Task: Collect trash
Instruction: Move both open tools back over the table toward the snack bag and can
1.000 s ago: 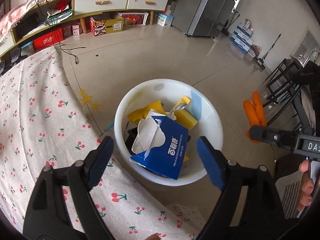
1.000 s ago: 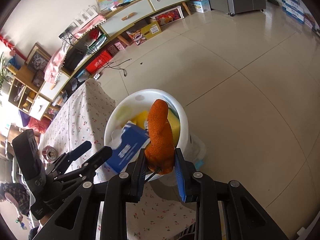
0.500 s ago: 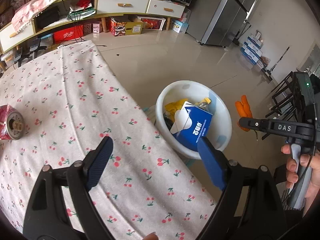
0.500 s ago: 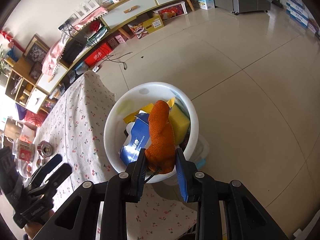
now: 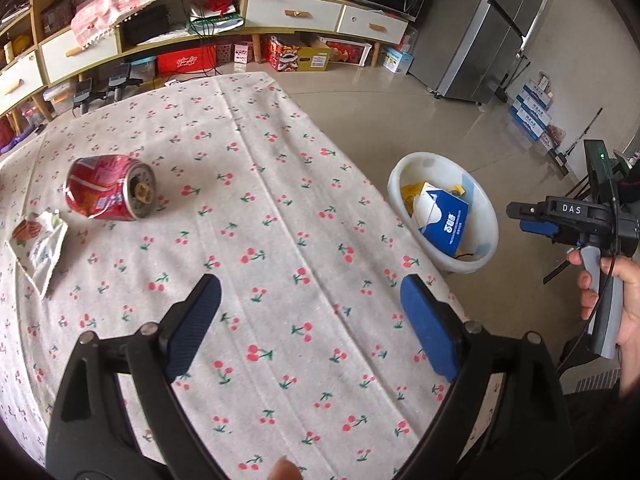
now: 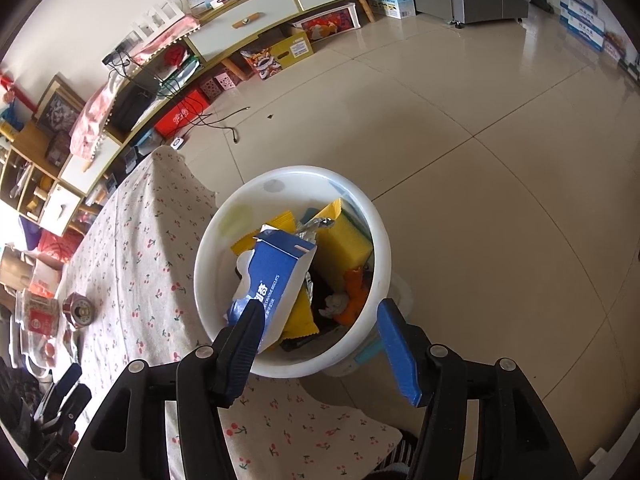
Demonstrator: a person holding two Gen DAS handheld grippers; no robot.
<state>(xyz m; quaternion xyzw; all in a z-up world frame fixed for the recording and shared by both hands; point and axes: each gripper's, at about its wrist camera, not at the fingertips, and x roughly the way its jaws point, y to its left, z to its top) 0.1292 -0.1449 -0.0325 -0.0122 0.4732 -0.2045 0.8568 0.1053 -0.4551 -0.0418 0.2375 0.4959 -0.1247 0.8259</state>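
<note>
can (image 5: 110,188) on table (image 5: 280,184), bin (image 5: 490,222) beside it

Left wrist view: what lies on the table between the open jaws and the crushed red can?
Only bare cherry-print tablecloth lies between the left gripper and the crushed red can; the torn wrapper sits off to the side.

Both views are bright with soft daylight and mostly sharp. The tiled floor (image 6: 460,128) far ahead of the right gripper (image 6: 320,344) carries a broad pale sheen, brightest toward the upper right. At the far left of that view a patch by the shelves (image 6: 16,216) is blown out white. Shadows are faint and diffuse; the white basin (image 6: 380,264) just ahead of the gripper's fingers is darker inside. Fisheye distortion bends straight lines strongly toward the edges, and black vignetting fills every corner. The left gripper (image 5: 310,320) fingers, closest to the lens, look slightly soft
</note>
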